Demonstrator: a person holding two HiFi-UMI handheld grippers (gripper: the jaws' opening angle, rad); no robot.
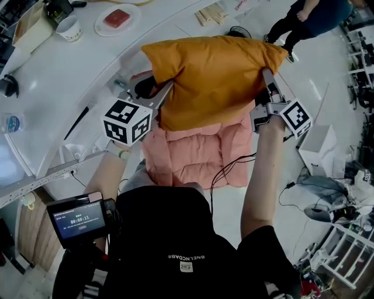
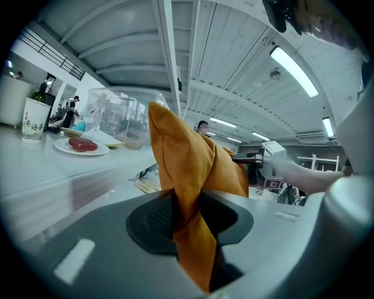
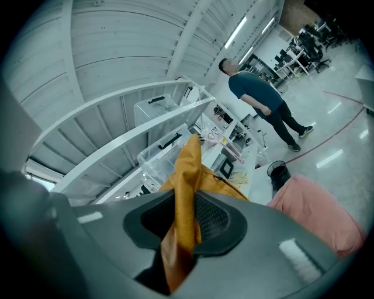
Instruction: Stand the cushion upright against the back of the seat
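An orange cushion [image 1: 213, 76] hangs in the air between my two grippers, above a seat covered with a pink quilted pad [image 1: 198, 153]. My left gripper [image 1: 168, 89] is shut on the cushion's left edge; in the left gripper view the orange cushion [image 2: 187, 169] is pinched between the jaws. My right gripper [image 1: 267, 77] is shut on the right edge, and the right gripper view shows the orange cushion [image 3: 187, 198] clamped there too. The seat's back is hidden behind the cushion.
A curved white counter [image 1: 52, 87] runs along the left with a paper cup [image 1: 70, 28], a plate of red food [image 1: 117, 18] and a bottle [image 1: 11, 122]. A person [image 1: 310, 17] stands at the upper right. Cables [image 1: 231, 166] trail across the seat pad.
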